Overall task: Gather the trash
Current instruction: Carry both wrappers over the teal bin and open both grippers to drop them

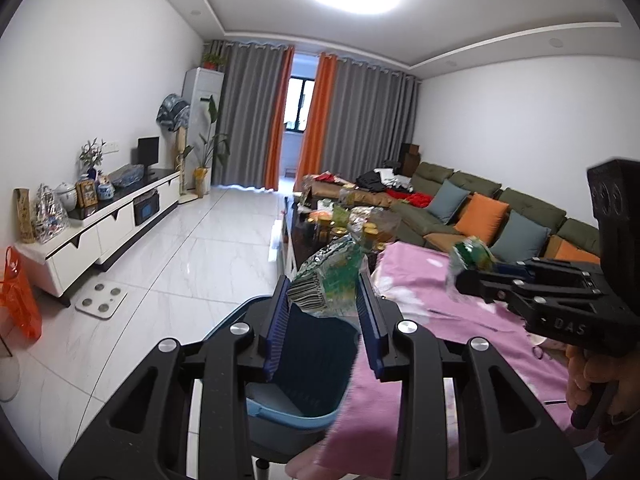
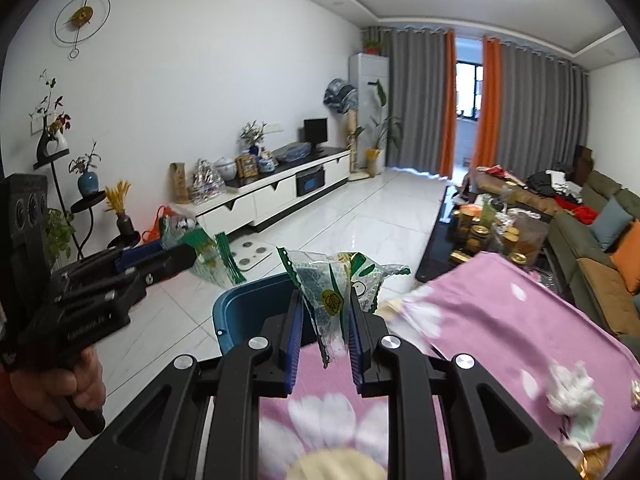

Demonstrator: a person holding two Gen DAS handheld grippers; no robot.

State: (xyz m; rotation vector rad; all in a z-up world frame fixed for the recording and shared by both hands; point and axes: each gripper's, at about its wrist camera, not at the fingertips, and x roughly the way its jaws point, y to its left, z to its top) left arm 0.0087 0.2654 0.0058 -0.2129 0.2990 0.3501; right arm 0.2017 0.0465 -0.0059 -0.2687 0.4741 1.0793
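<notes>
Left wrist view: my left tool [image 1: 324, 300] pinches a barcoded wrapper [image 1: 320, 284] above the blue bin [image 1: 296, 392]; my right tool [image 2: 324, 320] pinches a green-printed wrapper [image 2: 340, 280] short of it. Released now, that one could land on the pink-covered table [image 2: 500, 320].
</notes>
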